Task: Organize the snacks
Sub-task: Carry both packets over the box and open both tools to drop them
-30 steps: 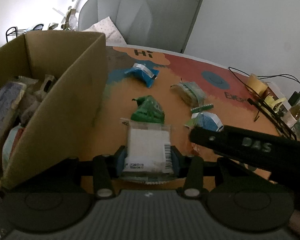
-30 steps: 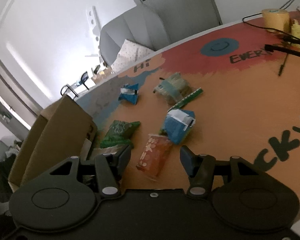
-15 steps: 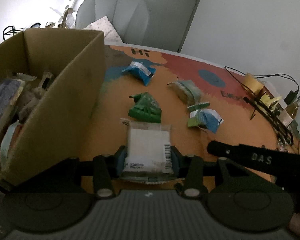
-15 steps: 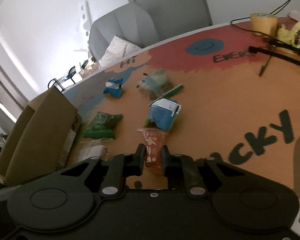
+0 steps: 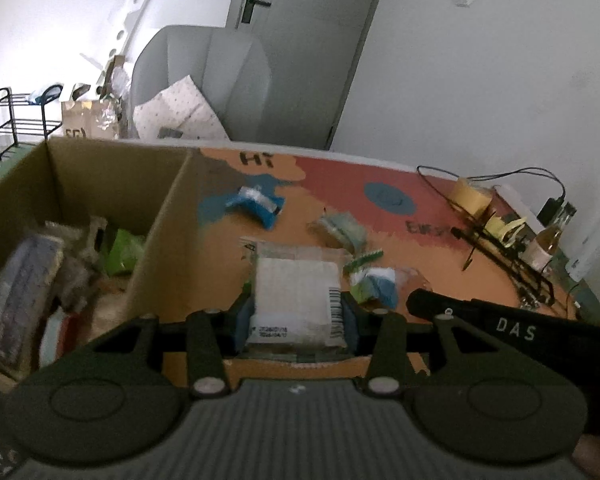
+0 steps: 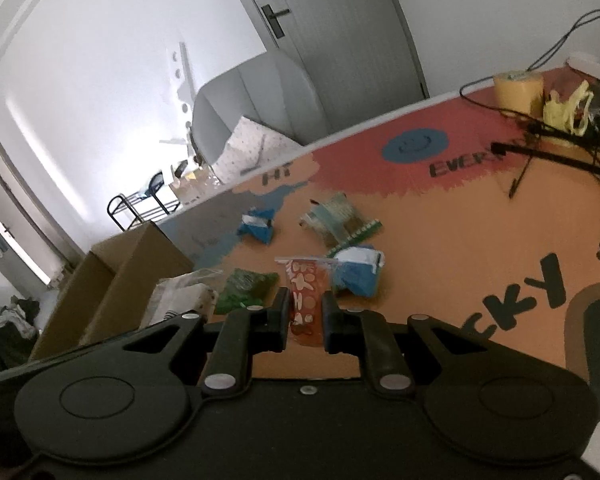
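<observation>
My left gripper (image 5: pixel 296 312) is shut on a white snack packet (image 5: pixel 296 300) with a barcode and holds it above the table, just right of the open cardboard box (image 5: pixel 156 216), which holds several snacks. My right gripper (image 6: pixel 305 312) is shut on a red patterned snack pouch (image 6: pixel 305 296) and holds it lifted off the table. On the table lie a green packet (image 6: pixel 246 290), two blue packets (image 6: pixel 358 272) (image 6: pixel 256 228) and a pale green packet (image 6: pixel 332 216). The white packet also shows in the right wrist view (image 6: pixel 180 300).
A tape roll (image 6: pixel 518 88), cables (image 6: pixel 560 152) and a bottle (image 5: pixel 546 240) stand along the table's right side. A grey armchair (image 5: pixel 204 80) with a cushion is behind the table. The right gripper's body (image 5: pixel 512 328) reaches into the left wrist view.
The right gripper closed on the red pouch and lifted it. The left gripper rose with the white packet and moved toward the box, whose inside now shows more.
</observation>
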The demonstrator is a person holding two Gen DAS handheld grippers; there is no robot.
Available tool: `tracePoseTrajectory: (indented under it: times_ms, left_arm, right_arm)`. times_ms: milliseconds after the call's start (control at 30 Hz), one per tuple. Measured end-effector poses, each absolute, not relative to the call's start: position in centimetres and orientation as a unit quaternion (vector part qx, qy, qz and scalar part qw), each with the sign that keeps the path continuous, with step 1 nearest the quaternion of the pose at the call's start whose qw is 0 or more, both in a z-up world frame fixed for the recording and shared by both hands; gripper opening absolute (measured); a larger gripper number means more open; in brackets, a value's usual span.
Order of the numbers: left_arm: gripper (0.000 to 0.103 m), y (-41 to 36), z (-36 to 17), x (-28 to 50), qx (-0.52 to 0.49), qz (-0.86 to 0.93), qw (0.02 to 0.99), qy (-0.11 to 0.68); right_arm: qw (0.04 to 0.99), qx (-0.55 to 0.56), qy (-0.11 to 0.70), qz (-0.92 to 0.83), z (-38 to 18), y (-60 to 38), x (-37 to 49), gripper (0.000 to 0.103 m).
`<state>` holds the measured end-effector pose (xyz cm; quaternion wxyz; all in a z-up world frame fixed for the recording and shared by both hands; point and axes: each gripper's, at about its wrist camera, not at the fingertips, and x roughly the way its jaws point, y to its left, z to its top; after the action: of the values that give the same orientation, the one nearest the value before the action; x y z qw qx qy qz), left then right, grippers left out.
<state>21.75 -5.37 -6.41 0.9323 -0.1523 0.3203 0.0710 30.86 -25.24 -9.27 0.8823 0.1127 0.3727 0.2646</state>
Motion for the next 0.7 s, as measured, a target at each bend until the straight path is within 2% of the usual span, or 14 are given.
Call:
tracePoseTrajectory:
  times_ms: [700]
  left_arm:
    - [0.045, -0.4, -1.9, 19.1, -0.147, 0.074, 0.943, 0.289]
  right_arm:
    - [0.887, 0.104, 0.339, 0.294, -5.7, -21.8, 29.3, 0.014]
